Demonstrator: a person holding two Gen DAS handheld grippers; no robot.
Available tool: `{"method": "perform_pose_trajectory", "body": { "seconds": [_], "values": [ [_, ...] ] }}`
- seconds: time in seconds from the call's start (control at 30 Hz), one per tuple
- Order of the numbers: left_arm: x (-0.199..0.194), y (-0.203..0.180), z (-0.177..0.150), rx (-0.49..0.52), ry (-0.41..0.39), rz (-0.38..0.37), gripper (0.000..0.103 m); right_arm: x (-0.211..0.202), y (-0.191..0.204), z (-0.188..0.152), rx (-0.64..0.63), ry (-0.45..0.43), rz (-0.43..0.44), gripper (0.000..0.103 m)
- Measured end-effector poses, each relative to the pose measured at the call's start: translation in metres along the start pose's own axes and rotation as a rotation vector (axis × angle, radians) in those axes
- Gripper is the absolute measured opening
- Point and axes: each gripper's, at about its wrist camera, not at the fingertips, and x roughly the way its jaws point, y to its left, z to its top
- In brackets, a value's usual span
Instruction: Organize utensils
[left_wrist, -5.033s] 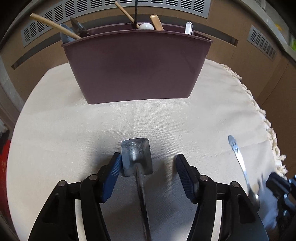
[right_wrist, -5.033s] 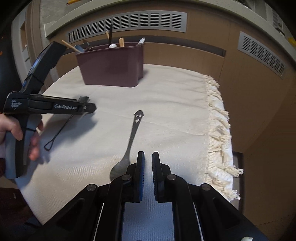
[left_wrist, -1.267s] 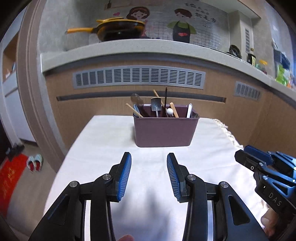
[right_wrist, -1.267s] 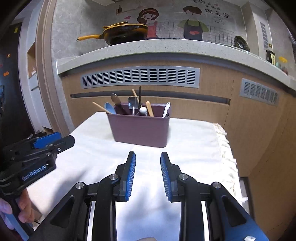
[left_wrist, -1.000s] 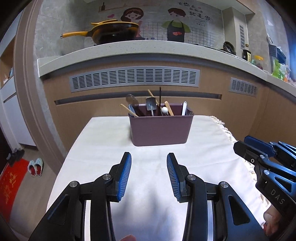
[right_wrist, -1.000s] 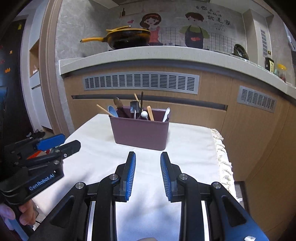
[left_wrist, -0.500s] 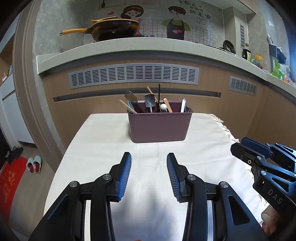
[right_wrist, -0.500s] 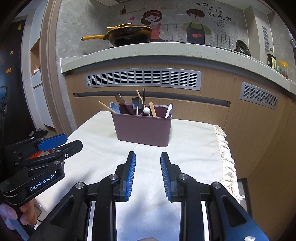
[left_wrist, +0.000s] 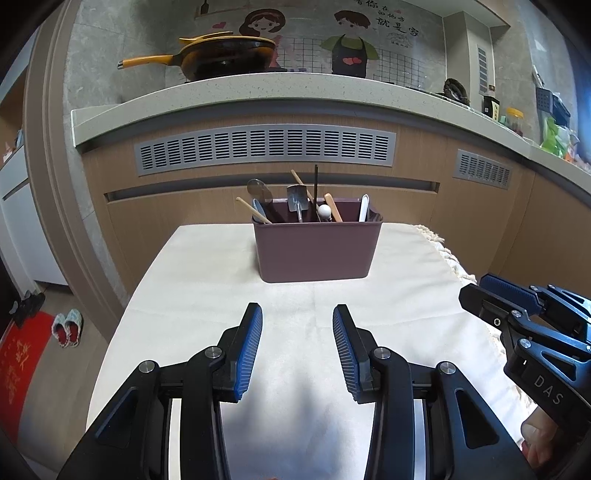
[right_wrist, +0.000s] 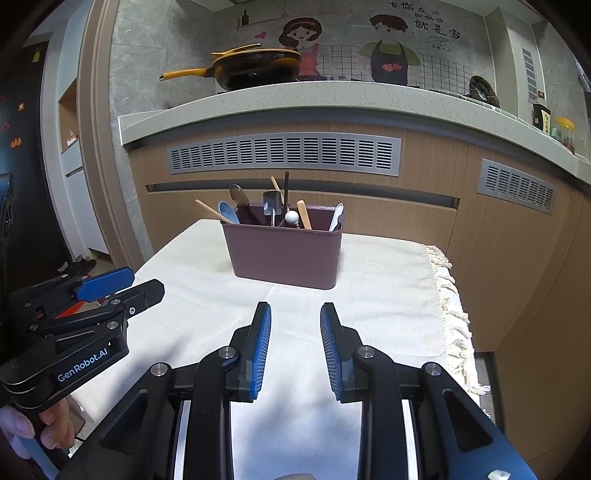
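While we hold both claws over the near end of the bench (left_wrist: 207, 266), the maroon utensil holder (left_wrist: 316, 251) stands upright toward the far end, well apart from either claw. Our left claw (left_wrist: 297, 350) has its blue pads spread wide with only the cream cloth (left_wrist: 399, 280) showing between them. Our right claw (right_wrist: 295, 343) is also parted, somewhat narrower, and likewise carries nothing. Seen from the left wrist, the right claw sits to the right of the holder and nearer to us; seen from the right wrist, the left claw (right_wrist: 122, 284) sits to the left of the holder and nearer to us.

All the utensils we can see stand inside the holder: a wooden stick (left_wrist: 253, 209) leaning out at its left end, a metal spoon (left_wrist: 255, 189), a small shovel-shaped spoon (left_wrist: 297, 201) near the middle, a dark thin rod (left_wrist: 316, 184), a white ball-topped piece (left_wrist: 324, 210), a wooden handle (left_wrist: 333, 207), and a white handle (left_wrist: 364, 206) at its right end. Behind the holder runs a cabinet front with a grey vent grille (left_wrist: 264, 147), and above that a worktop carrying a yellow-handled pan (left_wrist: 221, 55).
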Motion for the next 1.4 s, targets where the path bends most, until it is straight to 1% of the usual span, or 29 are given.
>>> {"method": "perform_pose_trajectory", "body": {
  "seconds": [0.8,1.4],
  "values": [
    [0.0023,0.0004,-0.0005,0.0,0.013,-0.011,0.041,0.0007,-0.003,-0.0003,0.005,0.012,-0.003,0.026],
    [0.0034,0.0029,-0.0028,-0.011,0.019,-0.002,0.041,0.0006,-0.0007,-0.0009,0.023,0.02,-0.016,0.026]
  ]
}}
